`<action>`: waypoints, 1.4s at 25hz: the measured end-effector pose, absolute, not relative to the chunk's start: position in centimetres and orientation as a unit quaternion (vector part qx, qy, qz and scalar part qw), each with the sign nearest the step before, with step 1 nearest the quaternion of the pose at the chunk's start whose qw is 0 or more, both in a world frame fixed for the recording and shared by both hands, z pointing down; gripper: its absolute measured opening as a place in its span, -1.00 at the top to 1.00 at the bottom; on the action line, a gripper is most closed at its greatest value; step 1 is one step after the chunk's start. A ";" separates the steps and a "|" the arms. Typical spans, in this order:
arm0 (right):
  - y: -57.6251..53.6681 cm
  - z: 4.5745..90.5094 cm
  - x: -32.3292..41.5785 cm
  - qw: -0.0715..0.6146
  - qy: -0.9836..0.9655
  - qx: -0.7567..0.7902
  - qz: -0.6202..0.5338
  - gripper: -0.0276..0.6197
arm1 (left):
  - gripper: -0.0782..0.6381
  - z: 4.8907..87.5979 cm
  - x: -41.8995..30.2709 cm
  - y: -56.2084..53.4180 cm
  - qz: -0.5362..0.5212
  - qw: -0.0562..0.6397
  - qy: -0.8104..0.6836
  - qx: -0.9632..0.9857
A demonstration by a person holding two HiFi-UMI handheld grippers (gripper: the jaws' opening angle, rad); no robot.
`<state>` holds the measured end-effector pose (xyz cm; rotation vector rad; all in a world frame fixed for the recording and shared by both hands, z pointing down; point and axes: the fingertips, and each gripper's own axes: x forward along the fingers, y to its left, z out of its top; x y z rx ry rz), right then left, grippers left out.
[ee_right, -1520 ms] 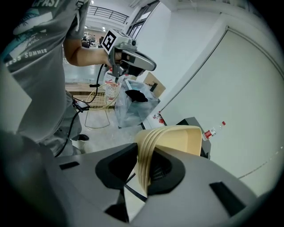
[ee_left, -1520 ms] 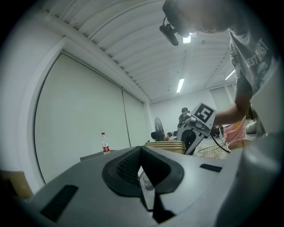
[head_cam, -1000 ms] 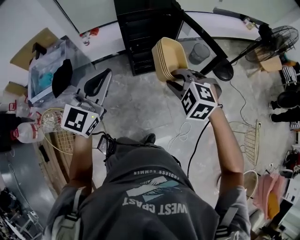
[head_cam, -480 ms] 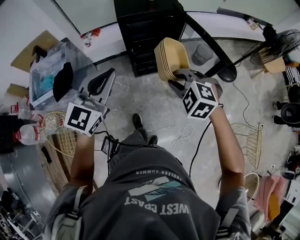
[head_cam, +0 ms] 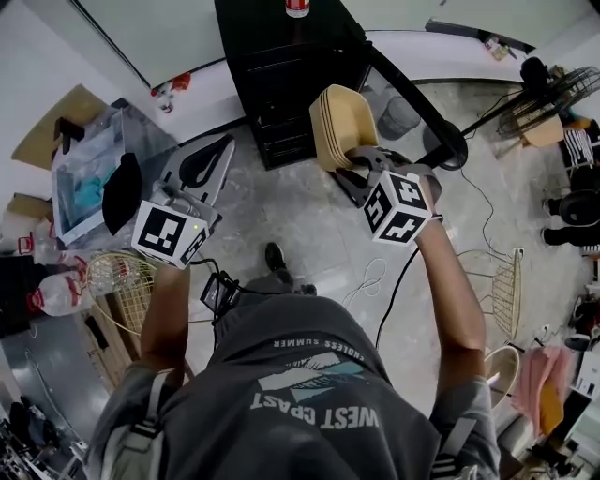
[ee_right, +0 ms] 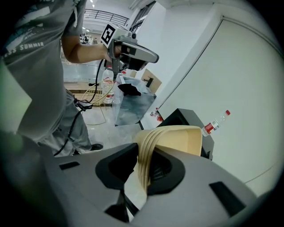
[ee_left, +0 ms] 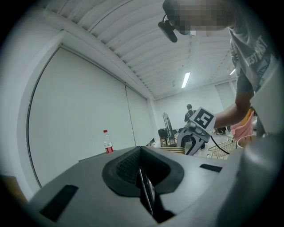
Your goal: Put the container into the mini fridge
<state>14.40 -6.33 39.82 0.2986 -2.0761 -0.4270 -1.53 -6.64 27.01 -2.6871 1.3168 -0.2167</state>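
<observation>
Tan ridged plastic container (head_cam: pixel 342 120) carried closer to the black mini fridge (head_cam: pixel 281 75).
Over the last second the person steps forward, so the fridge's dark, shelved front now sits just ahead of the right gripper (head_cam: pixel 361 157). A clear bottle with a red cap (head_cam: pixel 297 7) on its top has come into view beyond. The right gripper's jaws are clamped on the container's rim, holding it on edge out in front, not yet inside. The left gripper (head_cam: pixel 200 173), off to the left and lower, has its jaws pressed together on nothing. To my eye the carry is nearly done; what remains is reaching the container forward onto a shelf and letting go.
</observation>
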 end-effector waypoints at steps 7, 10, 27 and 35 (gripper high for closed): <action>-10.2 41.0 13.0 0.487 -0.848 0.130 -0.162 0.66 | 0.74 27.7 -3.0 -11.3 -0.074 0.065 0.422 -0.901; -11.8 41.5 12.4 0.491 -0.846 0.132 -0.158 0.66 | 0.74 27.9 -3.9 -13.1 -0.072 0.062 0.419 -0.903; -19.6 46.7 9.7 0.505 -0.838 0.138 -0.153 0.66 | 0.74 31.2 -7.0 -18.9 -0.073 0.031 0.417 -0.905; -23.0 51.7 9.1 0.521 -0.832 0.111 -0.157 0.67 | 0.74 33.2 -8.2 -20.7 -0.077 0.017 0.447 -0.891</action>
